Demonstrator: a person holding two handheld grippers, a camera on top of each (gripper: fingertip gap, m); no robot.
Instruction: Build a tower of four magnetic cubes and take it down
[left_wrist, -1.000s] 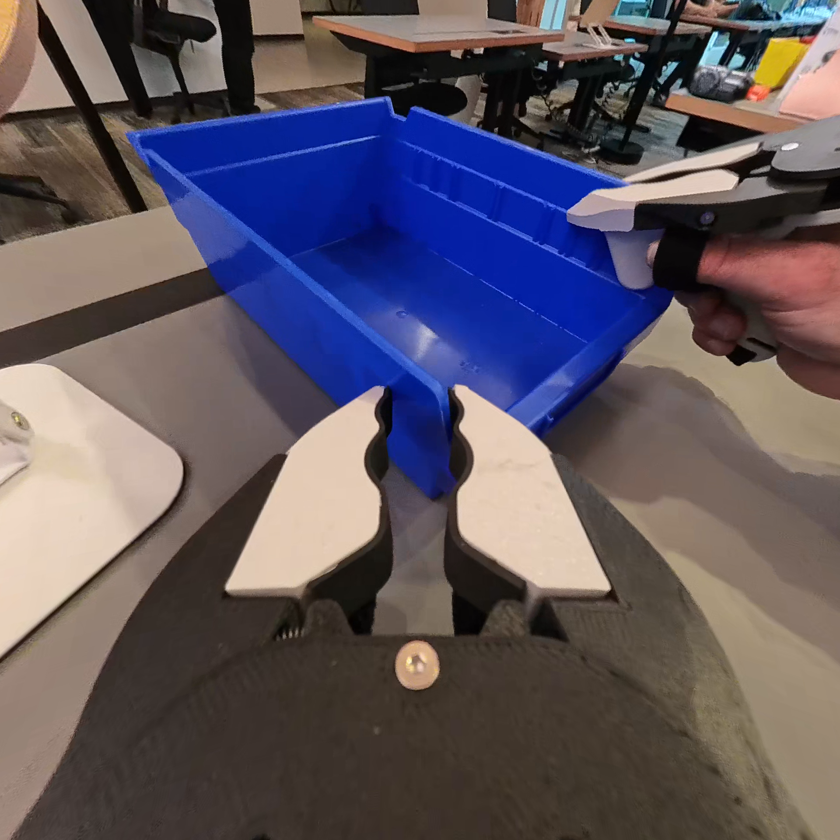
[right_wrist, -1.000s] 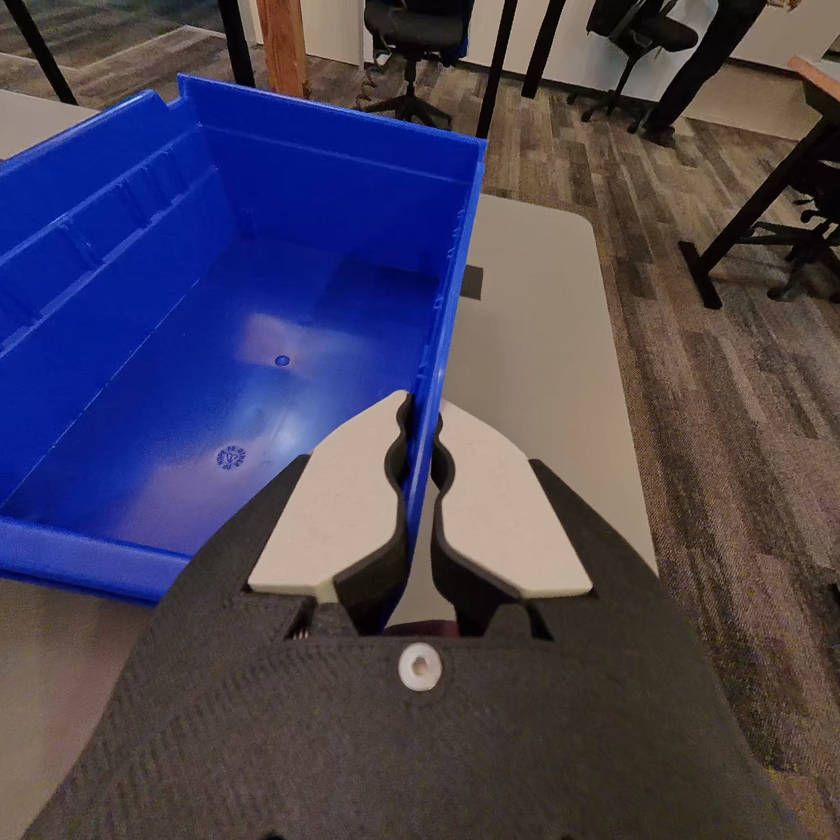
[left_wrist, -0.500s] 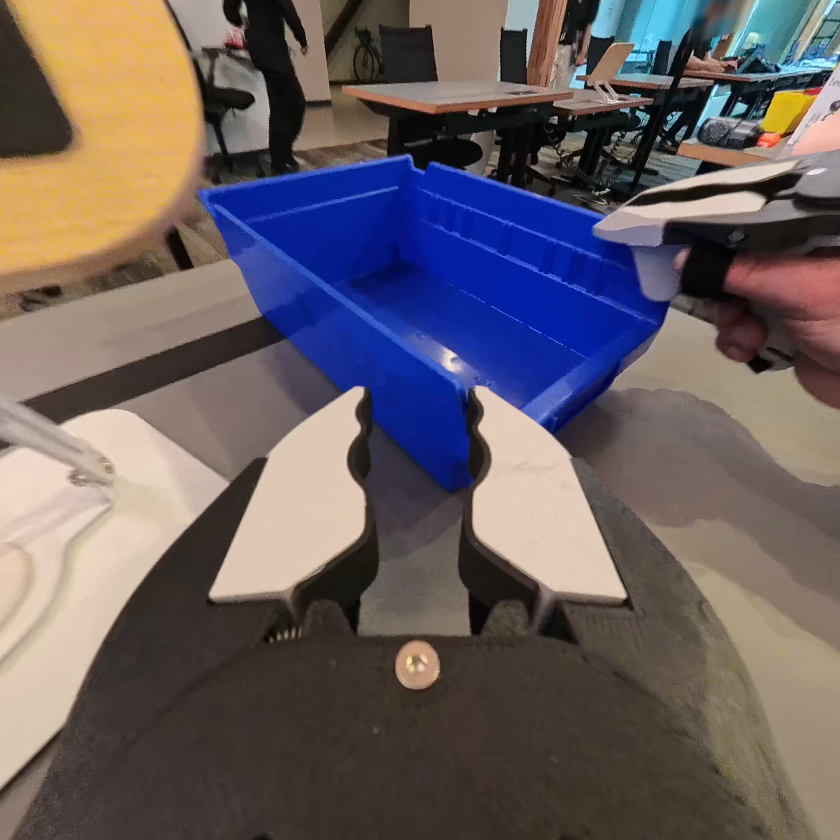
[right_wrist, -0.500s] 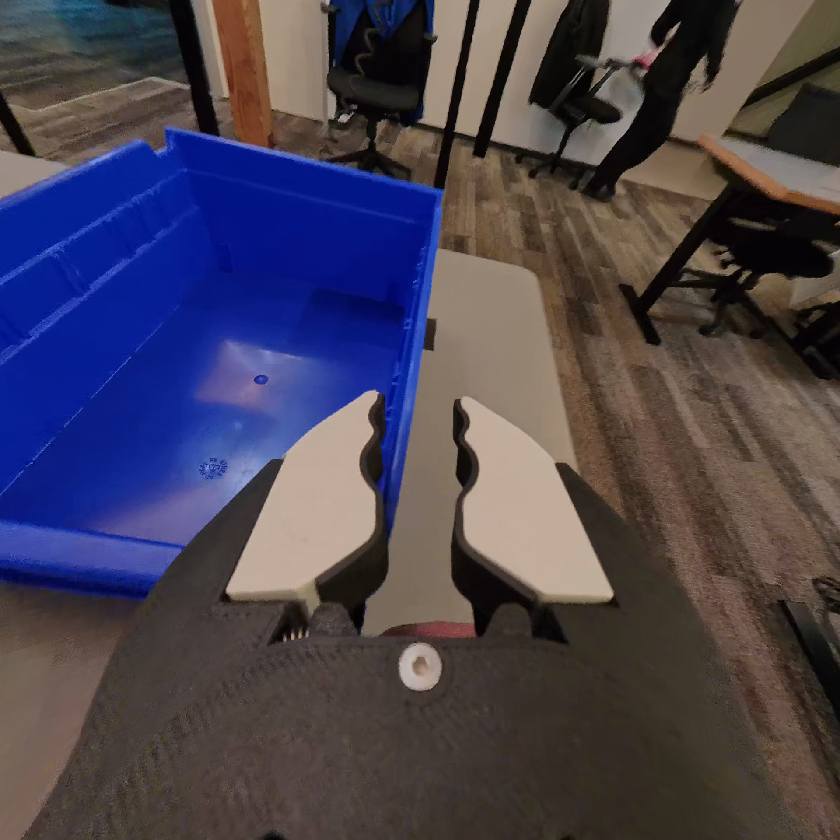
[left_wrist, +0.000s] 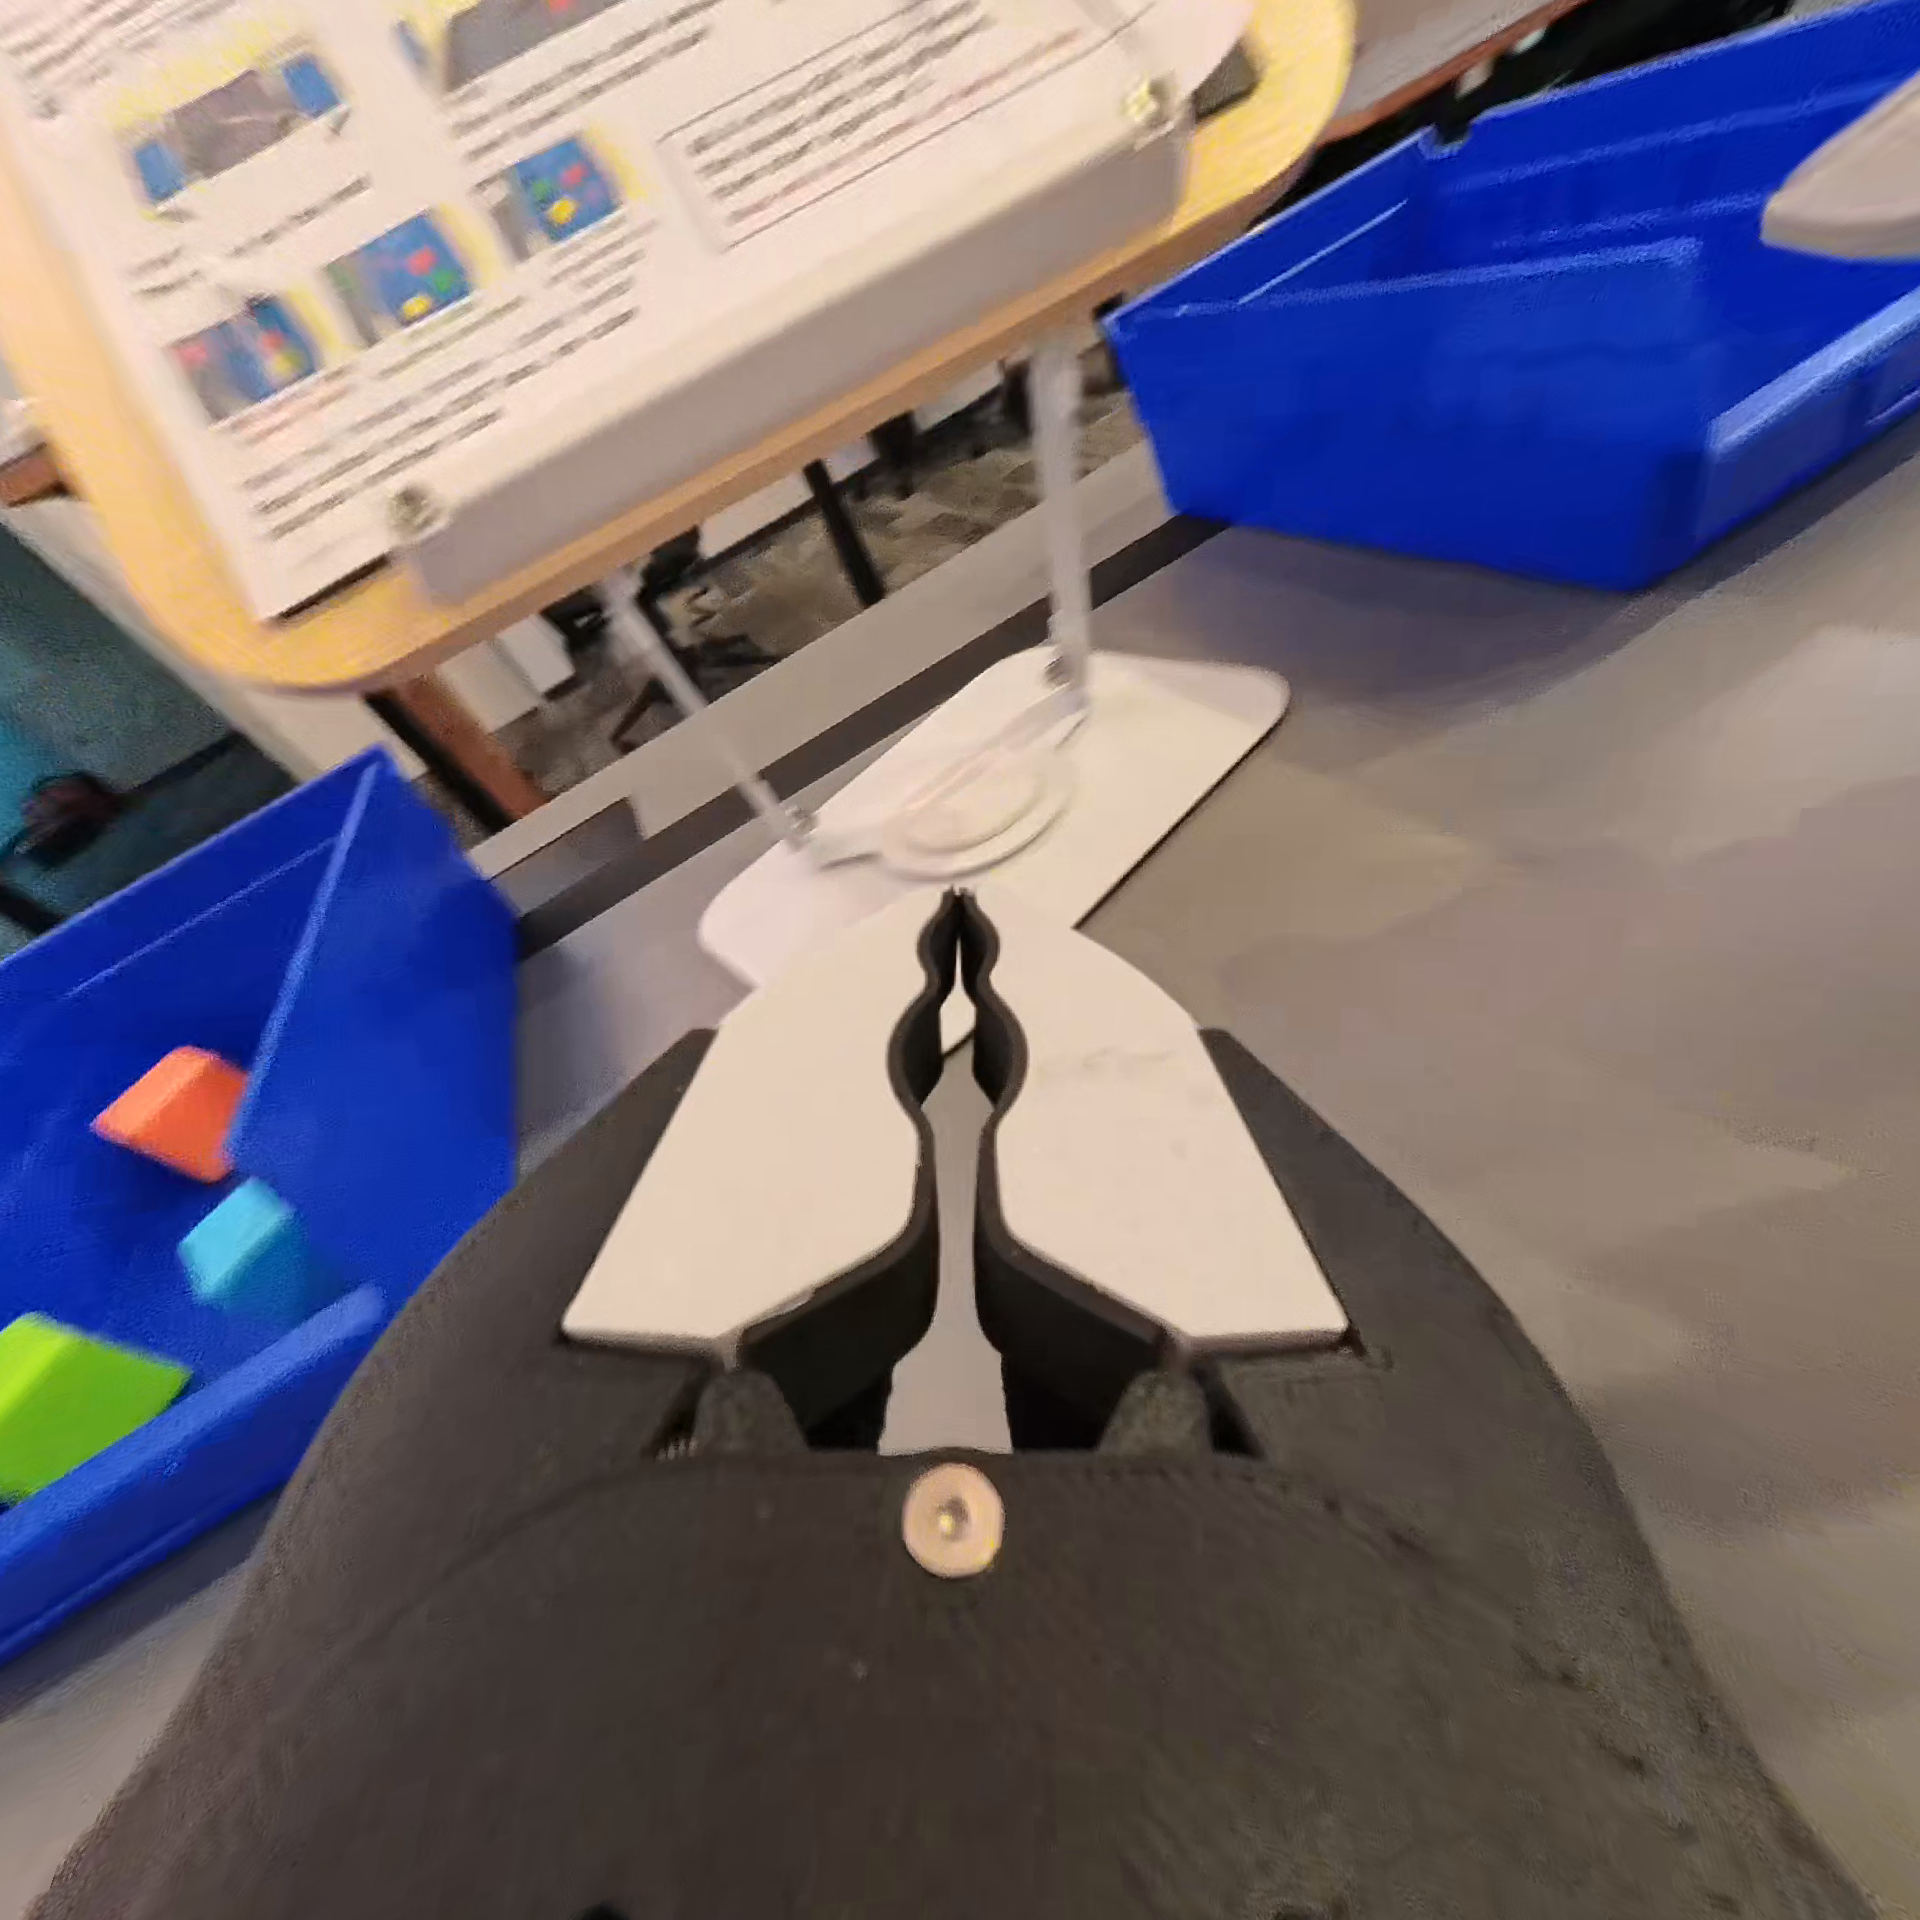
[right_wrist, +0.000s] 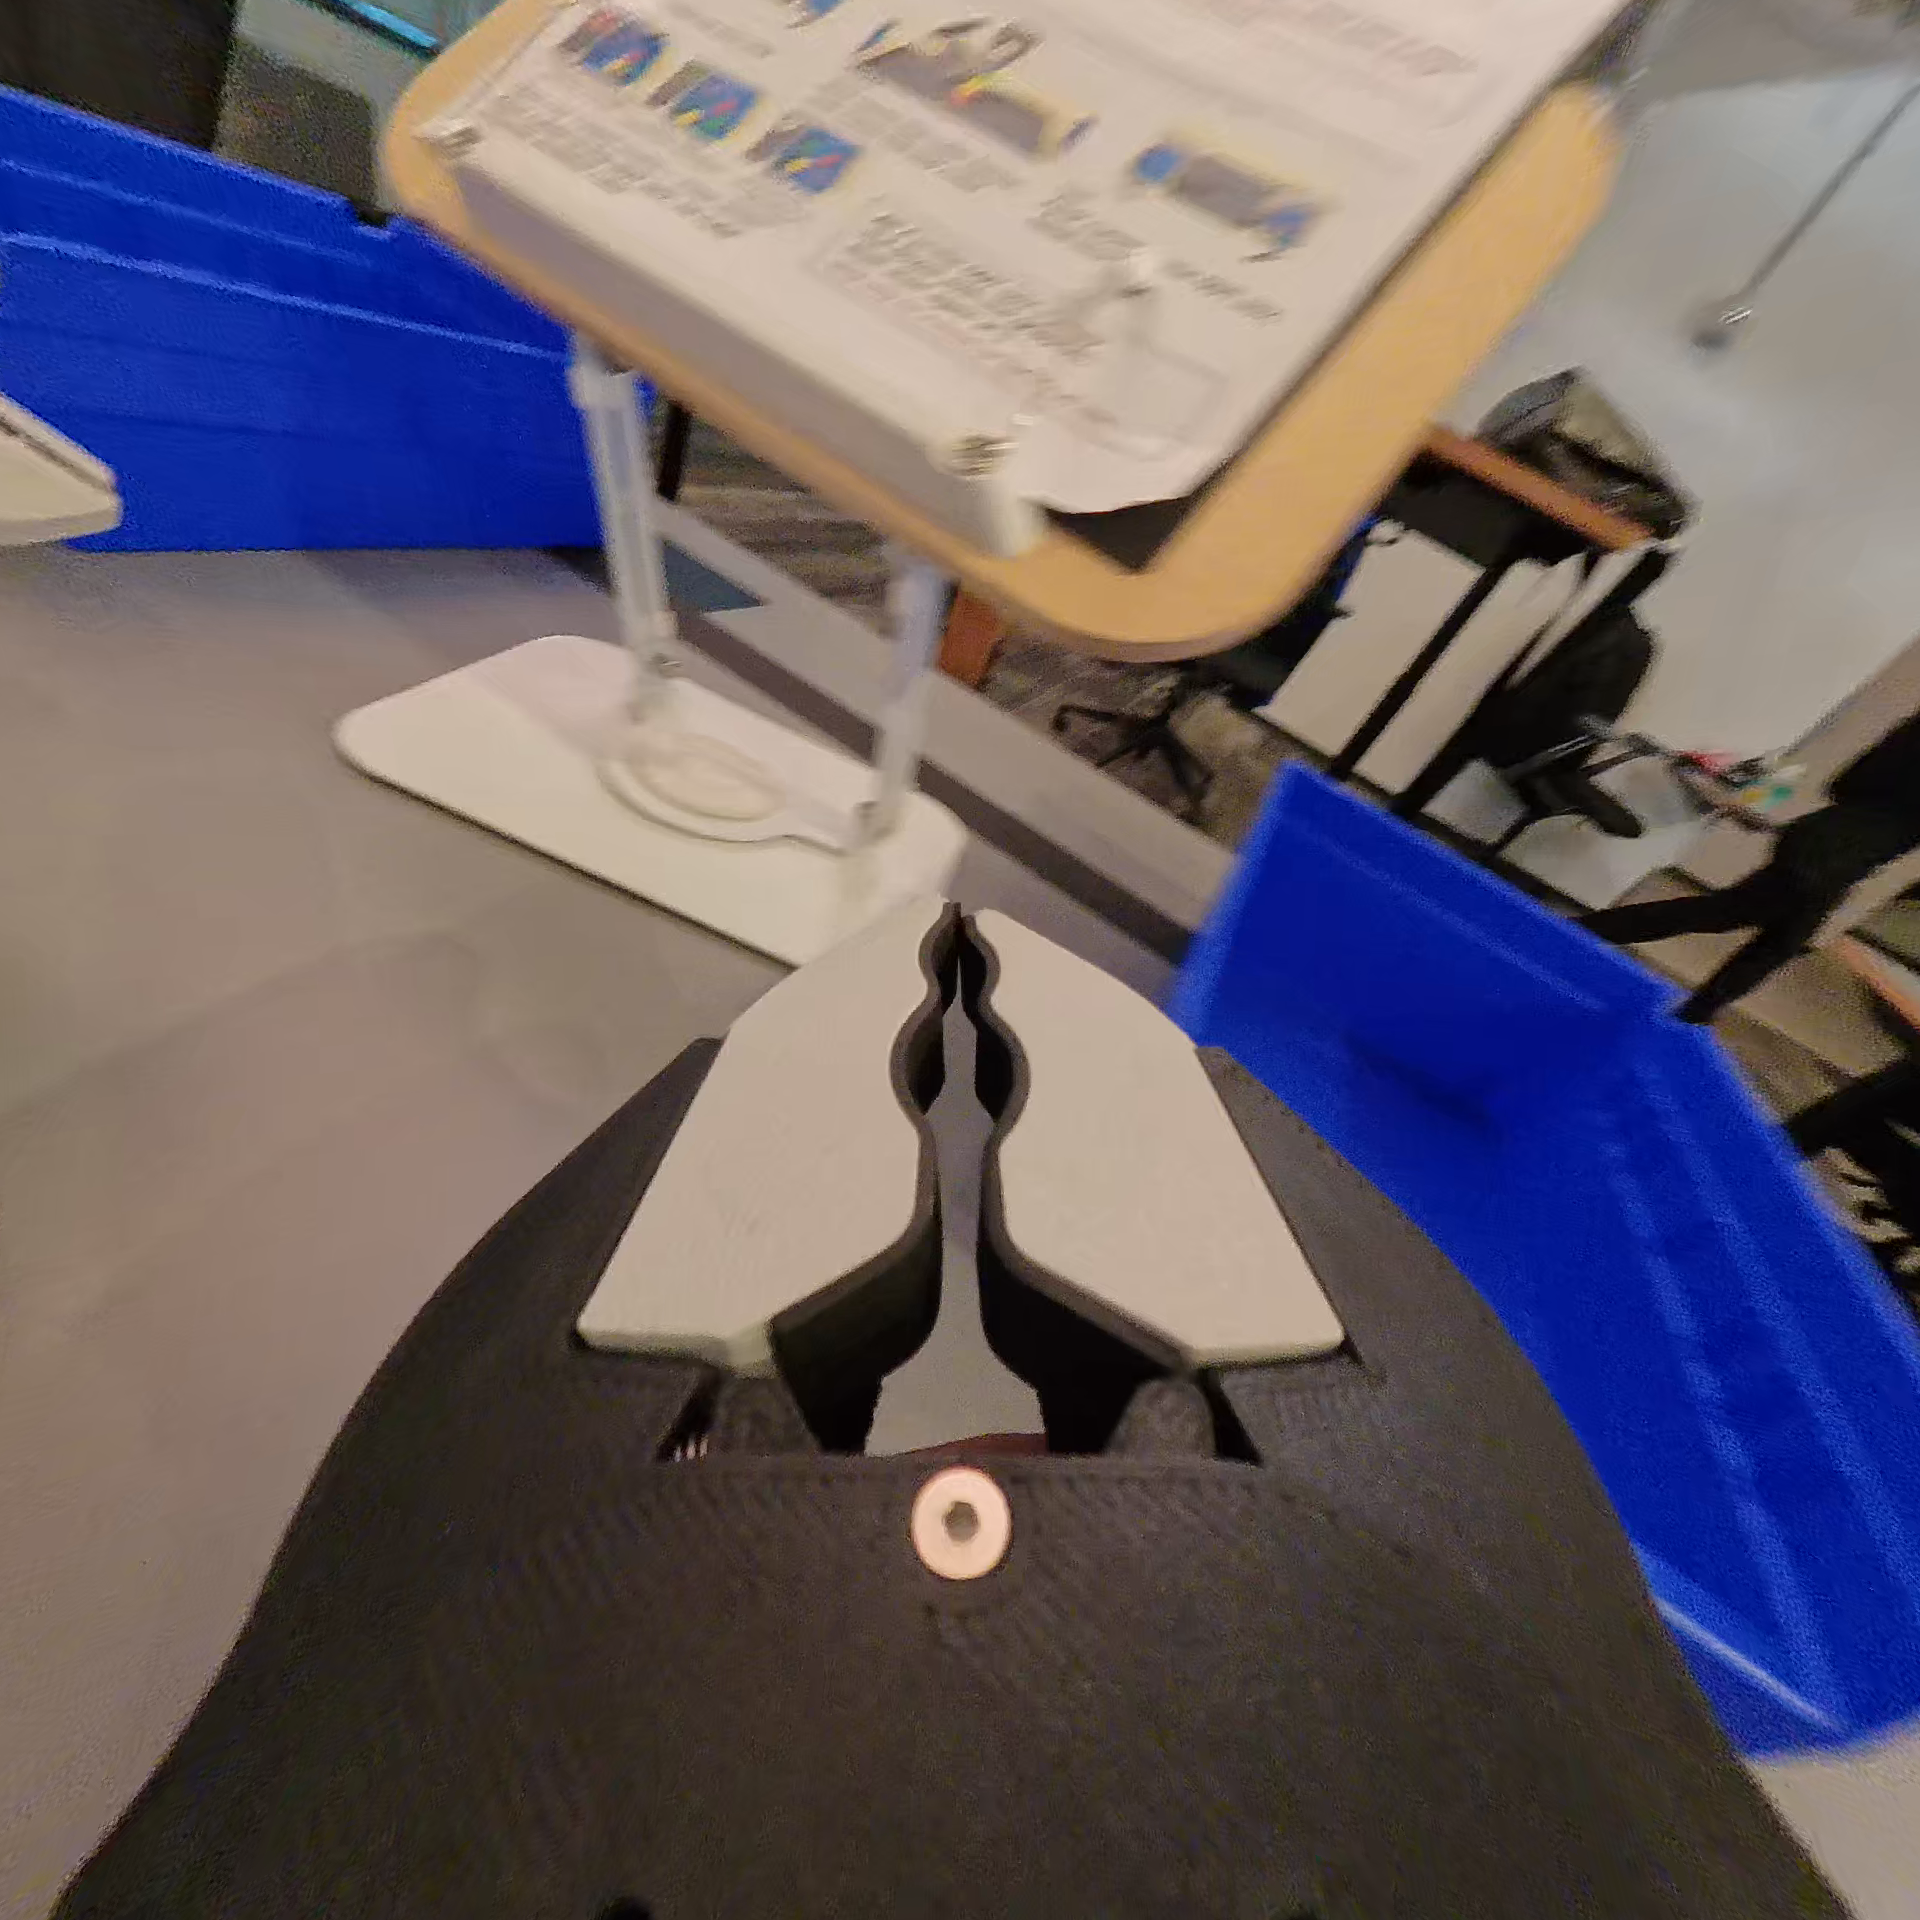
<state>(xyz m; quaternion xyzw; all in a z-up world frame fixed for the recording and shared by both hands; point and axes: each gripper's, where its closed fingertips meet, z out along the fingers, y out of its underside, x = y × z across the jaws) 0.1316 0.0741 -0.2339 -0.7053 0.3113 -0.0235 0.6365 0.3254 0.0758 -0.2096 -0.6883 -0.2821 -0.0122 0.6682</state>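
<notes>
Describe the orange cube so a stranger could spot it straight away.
Start at the blue bin to the left of the white stand base on the grey table. Three cubes lie inside it: the orange cube is farthest back, beyond the light blue cube and green cube. It is the only orange one.

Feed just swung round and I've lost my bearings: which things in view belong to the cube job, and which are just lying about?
For the job:
- orange cube, blue cube, green cube, all in the left blue bin
- left gripper, right gripper, both shut, holding nothing

Lying about:
- instruction board on its white base
- empty blue bin
</notes>
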